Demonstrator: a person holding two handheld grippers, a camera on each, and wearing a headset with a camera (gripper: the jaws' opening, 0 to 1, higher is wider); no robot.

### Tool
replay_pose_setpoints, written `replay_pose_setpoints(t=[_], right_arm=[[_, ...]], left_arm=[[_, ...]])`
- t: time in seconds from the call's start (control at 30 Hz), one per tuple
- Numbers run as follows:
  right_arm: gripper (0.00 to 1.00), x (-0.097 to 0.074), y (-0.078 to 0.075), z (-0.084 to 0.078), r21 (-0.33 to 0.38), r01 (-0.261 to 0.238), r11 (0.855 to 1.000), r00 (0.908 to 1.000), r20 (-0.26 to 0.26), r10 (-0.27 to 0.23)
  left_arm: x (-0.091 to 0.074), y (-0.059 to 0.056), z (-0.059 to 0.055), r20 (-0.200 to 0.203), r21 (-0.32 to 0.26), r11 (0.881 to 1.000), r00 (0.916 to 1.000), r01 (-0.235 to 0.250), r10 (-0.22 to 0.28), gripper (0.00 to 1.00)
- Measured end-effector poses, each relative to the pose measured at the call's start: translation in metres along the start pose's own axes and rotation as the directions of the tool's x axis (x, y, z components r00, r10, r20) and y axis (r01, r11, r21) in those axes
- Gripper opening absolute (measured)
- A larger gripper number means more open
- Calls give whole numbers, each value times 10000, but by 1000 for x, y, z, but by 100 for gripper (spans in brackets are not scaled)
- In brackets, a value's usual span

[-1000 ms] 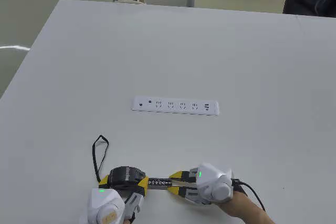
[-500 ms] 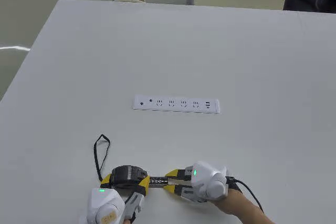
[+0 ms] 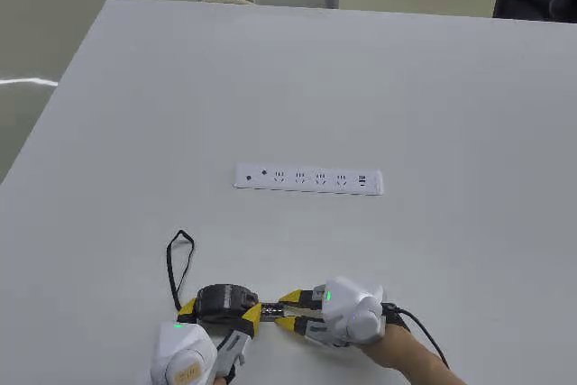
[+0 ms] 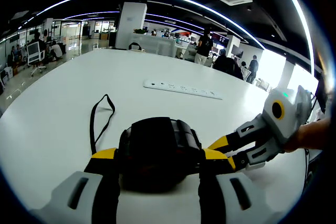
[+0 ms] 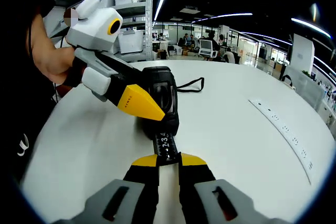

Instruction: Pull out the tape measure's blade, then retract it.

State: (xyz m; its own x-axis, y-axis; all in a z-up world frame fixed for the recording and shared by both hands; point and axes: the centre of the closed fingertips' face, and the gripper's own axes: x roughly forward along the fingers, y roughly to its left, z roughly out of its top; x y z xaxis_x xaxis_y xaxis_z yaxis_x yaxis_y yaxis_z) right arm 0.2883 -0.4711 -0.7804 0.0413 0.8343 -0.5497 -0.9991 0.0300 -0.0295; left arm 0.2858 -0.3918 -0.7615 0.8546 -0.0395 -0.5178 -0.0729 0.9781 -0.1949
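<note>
Wide white table [image 3: 361, 87] stretches past your jaws, power strip [image 3: 308, 179] well ahead.
Your left gripper [image 4: 160, 156] clamps the tape measure [image 4: 157, 145]; your right gripper [image 5: 168, 160], facing it, pinches the short blade [image 5: 167, 142] between its jaws.

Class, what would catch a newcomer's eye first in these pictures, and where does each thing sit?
First, the black tape measure at the near edge of the white table, clamped by the left gripper while the right gripper pinches its short stretch of blade. Then the white power strip lying alone mid-table.

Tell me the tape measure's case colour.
The tape measure is black, best seen in the left gripper view.
</note>
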Motion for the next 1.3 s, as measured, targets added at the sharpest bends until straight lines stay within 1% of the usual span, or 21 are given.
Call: replay_pose_setpoints(t=[0.37,0.5,0.57,0.83,0.9,1.03,1.07,1.17,1.2,1.23,1.3], right_arm=[[12,12,4,10,-135,-161,9998,9999,-1,161],[12,16,5,11,-95,-188,9998,9998,46,188],[12,17,5,11,-90,-198,9998,9998,45,199],[13,17,6,12,-223,-222,9995,9998,-7,222],[13,18,6,10,-83,-190,9998,9998,-40,190],[14,17,6,12,-148,-139,9998,9999,-101,137],[14,17,6,11,-158,-121,9998,9999,-125,119],[16,16,7,11,-241,-70,9997,9998,-198,65],[20,16,7,10,-184,-28,9998,9998,-222,24],[22,15,7,9,-163,3,9999,9998,-215,-6],[23,13,8,7,-176,62,9998,9997,-249,-67]], left_arm=[[1,1,-1,12,-24,10000,10000,72,-72,57],[1,1,-2,12,-28,9999,9999,107,-107,57],[1,2,-2,20,-29,9999,9999,127,-127,57],[0,-1,-1,-18,70,9997,9997,251,-251,58],[1,1,-3,-56,88,9996,9997,259,-258,59],[2,2,-4,-93,79,9995,9995,290,-289,60],[1,0,-2,-128,94,9994,9993,342,-341,60],[0,-3,-1,-296,106,9986,9982,517,-513,60],[-1,-5,0,-322,138,9984,9980,553,-548,60],[-2,-6,0,-343,189,9981,9977,592,-585,60],[-2,-5,1,-325,395,9966,9970,721,-709,60]])
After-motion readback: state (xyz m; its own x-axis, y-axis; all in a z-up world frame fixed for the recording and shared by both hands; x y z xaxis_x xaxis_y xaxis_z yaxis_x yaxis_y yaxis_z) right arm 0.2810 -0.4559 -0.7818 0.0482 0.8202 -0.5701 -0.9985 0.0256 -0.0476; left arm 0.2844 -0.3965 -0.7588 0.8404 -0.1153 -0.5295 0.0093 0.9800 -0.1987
